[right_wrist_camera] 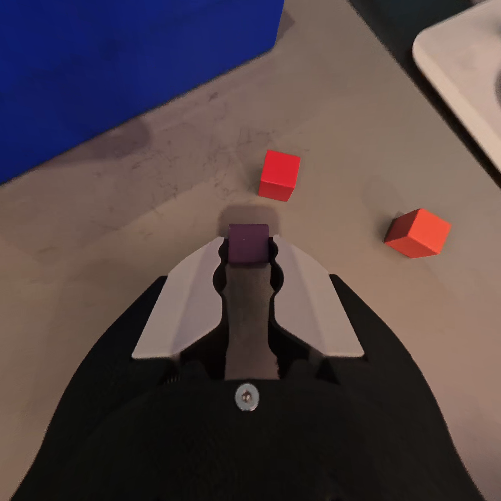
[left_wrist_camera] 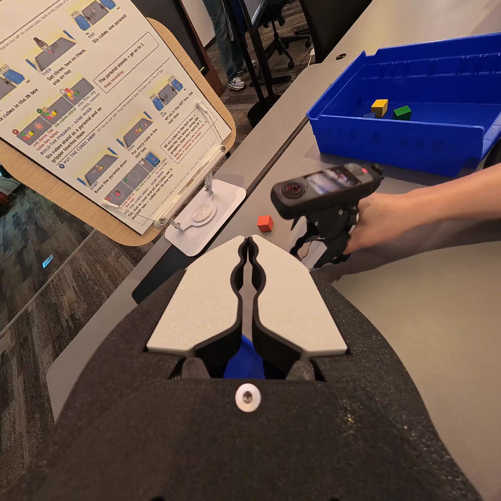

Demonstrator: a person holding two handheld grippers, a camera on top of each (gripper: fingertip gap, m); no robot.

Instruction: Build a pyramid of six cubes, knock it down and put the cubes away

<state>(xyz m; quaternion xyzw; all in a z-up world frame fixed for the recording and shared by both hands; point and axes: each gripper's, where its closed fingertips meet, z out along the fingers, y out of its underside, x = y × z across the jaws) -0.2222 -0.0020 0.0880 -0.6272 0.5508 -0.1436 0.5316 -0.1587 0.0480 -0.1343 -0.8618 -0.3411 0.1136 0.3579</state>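
My right gripper (right_wrist_camera: 248, 240) is shut on a purple cube (right_wrist_camera: 248, 249), low over the grey table; I cannot tell if the cube touches it. A red cube (right_wrist_camera: 279, 174) lies just beyond it and an orange cube (right_wrist_camera: 418, 234) to the right. My left gripper (left_wrist_camera: 248, 238) is shut and empty, held above the table edge. In the left wrist view, a hand (left_wrist_camera: 393, 217) holds the right gripper; its camera (left_wrist_camera: 322, 187) shows, its fingers are hidden. An orange-red cube (left_wrist_camera: 265, 223) lies beside it. A blue bin (left_wrist_camera: 393, 143) holds yellow (left_wrist_camera: 379, 108), green (left_wrist_camera: 402, 112) and blue (left_wrist_camera: 369, 116) cubes.
An instruction sheet on a wooden board (left_wrist_camera: 108, 108) stands on a white base (left_wrist_camera: 206, 217) at the table's far-left edge; the base also shows in the right wrist view (right_wrist_camera: 461, 67). A blue box wall (right_wrist_camera: 108, 67) fills that view's upper left. Office chairs and a person's legs stand beyond the table. There is about 25 cm between the tips of the two grippers.
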